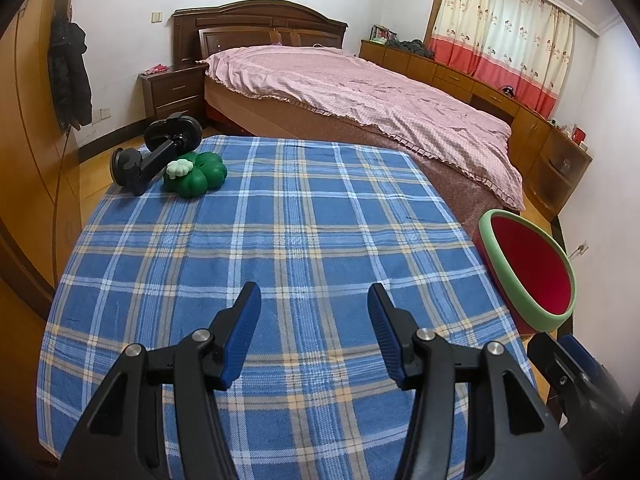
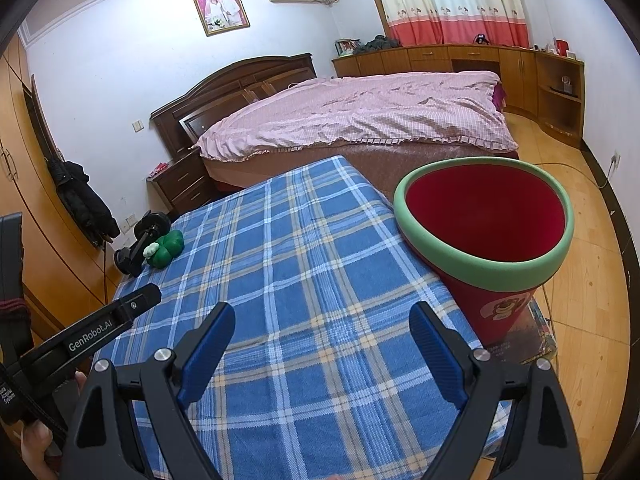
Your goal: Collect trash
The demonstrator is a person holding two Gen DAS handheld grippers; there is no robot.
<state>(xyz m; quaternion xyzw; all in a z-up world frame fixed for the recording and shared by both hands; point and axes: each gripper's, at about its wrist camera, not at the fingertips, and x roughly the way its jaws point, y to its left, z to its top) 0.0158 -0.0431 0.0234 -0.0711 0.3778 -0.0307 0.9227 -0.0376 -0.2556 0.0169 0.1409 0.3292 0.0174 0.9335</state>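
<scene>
Both grippers (image 1: 314,304) (image 2: 322,324) poised, jaws apart

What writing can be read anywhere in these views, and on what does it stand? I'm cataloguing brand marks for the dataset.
"GenRobot.AI": white letters on the black arm of the left gripper, right wrist view.
White lettering on the black strap at the lower left edge: too small to read.
Print on the red bin and under its base: unreadable.

- left gripper (image 1: 314,300) is tipped downward, blue pads apart with nothing between them – just hanging there
- right gripper (image 2: 322,320) same deal, angled down, jaws spread even wider, empty
- from the right wrist view you can see fingers (image 2: 36,446) wrapped round the left gripper's handle
</scene>
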